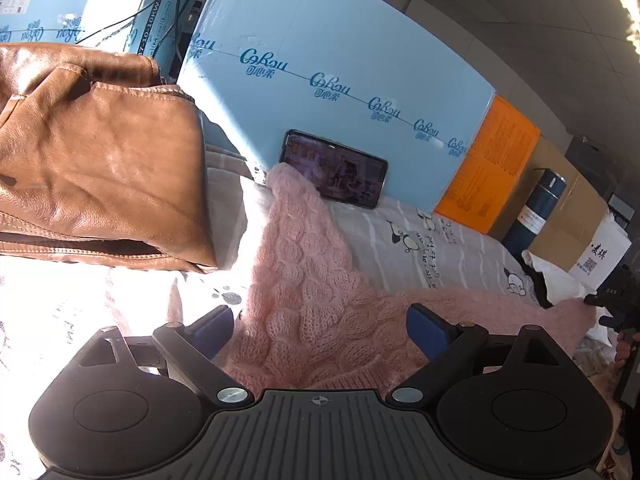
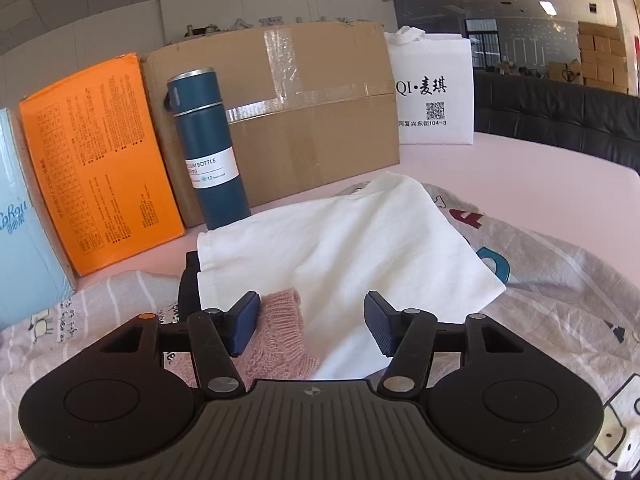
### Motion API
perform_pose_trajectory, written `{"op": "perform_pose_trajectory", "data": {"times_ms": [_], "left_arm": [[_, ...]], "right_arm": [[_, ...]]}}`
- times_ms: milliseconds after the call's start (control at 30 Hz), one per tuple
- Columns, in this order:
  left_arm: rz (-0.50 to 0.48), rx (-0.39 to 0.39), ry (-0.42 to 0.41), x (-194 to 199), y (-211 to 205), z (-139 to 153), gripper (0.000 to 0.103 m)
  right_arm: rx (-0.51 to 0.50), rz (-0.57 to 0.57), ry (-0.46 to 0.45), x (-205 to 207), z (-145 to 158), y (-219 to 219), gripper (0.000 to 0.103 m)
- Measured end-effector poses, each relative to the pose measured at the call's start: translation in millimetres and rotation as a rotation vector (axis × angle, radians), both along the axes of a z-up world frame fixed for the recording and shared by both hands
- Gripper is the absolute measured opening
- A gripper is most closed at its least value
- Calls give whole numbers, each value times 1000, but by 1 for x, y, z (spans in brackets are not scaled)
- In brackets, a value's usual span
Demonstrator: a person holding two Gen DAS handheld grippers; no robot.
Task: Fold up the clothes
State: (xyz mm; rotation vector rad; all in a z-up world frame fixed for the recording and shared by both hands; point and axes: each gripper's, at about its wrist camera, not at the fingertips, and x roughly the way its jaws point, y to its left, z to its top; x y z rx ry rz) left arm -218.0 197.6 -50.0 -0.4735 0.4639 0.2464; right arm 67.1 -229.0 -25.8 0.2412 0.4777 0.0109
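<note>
I am holding both tools released: my left tool (image 1: 320, 330) is hovering over the pink cable-knit sweater (image 1: 304, 300), my right tool (image 2: 310, 322) over that sweater's cuff (image 2: 280, 332), just beside the white folded cloth (image 2: 340, 248). The sweater is lying spread, not folded, reaching toward the black phone (image 1: 336, 170). I am judging that a lift could drag the phone over, or snag the loose knit. The blue flask (image 2: 210, 148) is reading "BOTTLE"; the pale blue box (image 1: 340, 60) beside the phone reads "CoRou".
</note>
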Motion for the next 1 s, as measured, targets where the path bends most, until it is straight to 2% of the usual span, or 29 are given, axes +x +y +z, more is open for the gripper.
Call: {"op": "perform_pose_trajectory", "data": {"times_ms": [67,133,200,300,367,433,500,567,633,700,767,867,933,1000], "left_arm": [[5,-9,10,1,1,-1,95],[7,-12,11,2,2,-1,95],[7,-14,11,2,2,-2,95],[7,-22,14,2,3,-2,95],[9,-22,6,1,3,-2,95],[11,-22,-4,0,4,-1,95],[13,-22,-15,-1,4,0,95],[18,-19,-49,-6,4,3,95],[29,-7,-141,-20,3,14,95],[40,15,-236,-41,1,27,95],[57,46,-294,-64,-2,38,95],[128,97,-270,-96,-7,45,95],[158,110,-229,-120,-10,44,95],[167,100,-204,-142,-12,39,95]], "right_arm": [[107,-3,-1,-3,2,-16,65],[142,11,-37,-10,8,-23,73],[79,76,-67,-18,13,-20,84],[-35,179,-54,-23,9,-6,86],[-148,182,-26,-21,1,11,86],[-279,101,35,-9,-15,23,86],[-305,77,78,1,-25,23,87],[-249,70,84,3,-26,14,89],[-192,73,88,4,-28,5,89],[-113,75,57,0,-27,-6,89],[12,45,-36,-11,-22,-21,89],[169,-97,-213,-32,-13,-43,90],[204,-158,-255,-39,-10,-52,90],[250,-157,-279,-44,-8,-56,90]]}}
